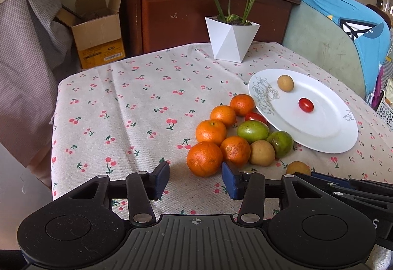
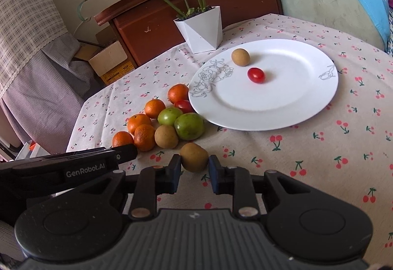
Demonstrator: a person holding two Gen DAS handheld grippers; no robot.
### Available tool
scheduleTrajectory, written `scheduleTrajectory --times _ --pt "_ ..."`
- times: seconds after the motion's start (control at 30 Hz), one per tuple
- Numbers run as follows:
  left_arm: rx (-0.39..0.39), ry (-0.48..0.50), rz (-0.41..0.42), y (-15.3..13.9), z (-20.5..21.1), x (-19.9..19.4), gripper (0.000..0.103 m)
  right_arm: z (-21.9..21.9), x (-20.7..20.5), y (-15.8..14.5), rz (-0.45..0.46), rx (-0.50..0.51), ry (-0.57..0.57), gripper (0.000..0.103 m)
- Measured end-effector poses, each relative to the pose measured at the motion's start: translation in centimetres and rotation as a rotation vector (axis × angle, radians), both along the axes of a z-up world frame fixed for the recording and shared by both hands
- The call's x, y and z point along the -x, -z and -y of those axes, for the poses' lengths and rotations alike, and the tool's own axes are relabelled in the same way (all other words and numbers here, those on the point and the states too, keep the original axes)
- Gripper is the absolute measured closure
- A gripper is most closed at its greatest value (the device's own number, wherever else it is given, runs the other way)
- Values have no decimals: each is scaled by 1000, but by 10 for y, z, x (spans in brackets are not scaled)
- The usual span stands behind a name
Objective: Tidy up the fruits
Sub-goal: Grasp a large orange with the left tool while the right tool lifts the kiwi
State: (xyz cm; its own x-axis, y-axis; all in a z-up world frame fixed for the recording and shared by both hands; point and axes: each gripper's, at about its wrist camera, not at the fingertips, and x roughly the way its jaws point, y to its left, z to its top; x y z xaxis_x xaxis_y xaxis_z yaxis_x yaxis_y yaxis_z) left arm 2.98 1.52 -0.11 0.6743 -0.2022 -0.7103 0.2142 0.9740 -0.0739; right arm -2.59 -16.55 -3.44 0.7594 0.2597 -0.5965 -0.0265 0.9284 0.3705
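Note:
A white plate [image 1: 319, 132] [image 2: 245, 113] holds a tan round fruit [image 1: 285, 83] [image 2: 240, 57] and a red cherry tomato [image 1: 306, 105] [image 2: 256, 75]. Left of the plate lies a pile of several oranges [image 1: 204, 158] [image 2: 144, 137], two green fruits [image 1: 253, 131] [image 2: 189, 126], a tan fruit [image 1: 262, 153] [image 2: 166, 136] and a cherry tomato [image 1: 255, 117] [image 2: 183, 105]. My left gripper [image 1: 195, 179] is open and empty just before the nearest orange. My right gripper [image 2: 195, 171] has its pads [image 2: 175, 171] around another tan fruit [image 2: 194, 156] [image 1: 298, 168] on the cloth, the left pad touching it, a small gap at the right.
A white faceted plant pot [image 1: 232, 41] [image 2: 202, 30] stands at the table's far edge. The cherry-print cloth [image 1: 127, 108] covers the table. A wooden cabinet [image 1: 172, 7], a cardboard box [image 1: 98, 32] and a blue cushion [image 1: 343, 24] lie beyond it.

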Motion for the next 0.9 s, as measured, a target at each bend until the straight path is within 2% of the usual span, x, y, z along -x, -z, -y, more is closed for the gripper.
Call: scheduleTrajectory --times 0.37,0.47,0.6,0.9 --pt "21 18 13 1 1 -2 65 0 0 1 -2 -7 3 79" --pt "19 43 13 2 4 -2 74 0 0 1 -1 -6 2 79" --pt "7 52 19 1 6 -1 74 0 0 1 -2 -10 3 79" --pt "41 49 53 -13 3 7 75 4 3 -6 21 -27 13 79"
